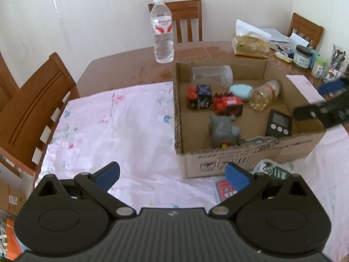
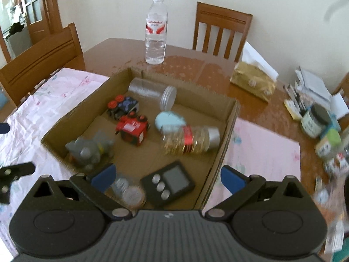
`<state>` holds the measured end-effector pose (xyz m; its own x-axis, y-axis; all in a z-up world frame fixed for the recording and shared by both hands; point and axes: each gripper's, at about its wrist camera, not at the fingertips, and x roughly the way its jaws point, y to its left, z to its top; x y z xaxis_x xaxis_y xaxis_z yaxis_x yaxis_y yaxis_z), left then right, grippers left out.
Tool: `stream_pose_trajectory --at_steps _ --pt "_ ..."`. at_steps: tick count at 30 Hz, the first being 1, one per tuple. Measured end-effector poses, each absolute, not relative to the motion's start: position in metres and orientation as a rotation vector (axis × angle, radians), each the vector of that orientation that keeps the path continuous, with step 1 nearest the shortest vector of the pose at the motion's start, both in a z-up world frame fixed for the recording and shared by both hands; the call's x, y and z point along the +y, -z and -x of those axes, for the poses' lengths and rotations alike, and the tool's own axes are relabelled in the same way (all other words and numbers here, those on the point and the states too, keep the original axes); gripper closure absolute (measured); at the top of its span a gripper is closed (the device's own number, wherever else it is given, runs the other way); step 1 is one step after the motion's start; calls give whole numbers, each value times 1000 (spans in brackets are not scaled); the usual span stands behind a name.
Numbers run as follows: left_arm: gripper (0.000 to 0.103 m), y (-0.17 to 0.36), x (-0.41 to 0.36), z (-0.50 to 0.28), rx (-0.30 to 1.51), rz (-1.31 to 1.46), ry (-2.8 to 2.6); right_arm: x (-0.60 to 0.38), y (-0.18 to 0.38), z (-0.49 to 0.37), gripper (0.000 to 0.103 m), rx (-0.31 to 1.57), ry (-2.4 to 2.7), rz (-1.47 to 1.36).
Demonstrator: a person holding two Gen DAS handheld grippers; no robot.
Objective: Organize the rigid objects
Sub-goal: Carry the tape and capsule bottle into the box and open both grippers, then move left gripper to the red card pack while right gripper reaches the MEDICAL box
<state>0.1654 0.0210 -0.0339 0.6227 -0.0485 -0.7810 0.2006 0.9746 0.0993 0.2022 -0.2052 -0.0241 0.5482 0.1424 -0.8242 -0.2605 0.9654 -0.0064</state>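
Mostly sorted: toys, jars, timer (image 2: 168,182) inside box (image 1: 250,152). Both tongs (left (image 1: 172,175), right (image 2: 166,178)) spread, empty. Cards (image 1: 226,191) beside box left.

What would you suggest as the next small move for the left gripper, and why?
Probably lower the left gripper toward the red card lying on the cloth just in front of the cardboard box. Its jaws stand open and empty, the toys and jars already lie in the box, and the card and a green packet beside it are still outside. The right gripper is open too, above the box.
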Motion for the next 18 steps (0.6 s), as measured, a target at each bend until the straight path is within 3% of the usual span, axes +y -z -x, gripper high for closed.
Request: stream_pose_trajectory --at_steps 18 --pt "1 45 54 -164 904 -190 193 -114 70 -166 0 1097 -274 66"
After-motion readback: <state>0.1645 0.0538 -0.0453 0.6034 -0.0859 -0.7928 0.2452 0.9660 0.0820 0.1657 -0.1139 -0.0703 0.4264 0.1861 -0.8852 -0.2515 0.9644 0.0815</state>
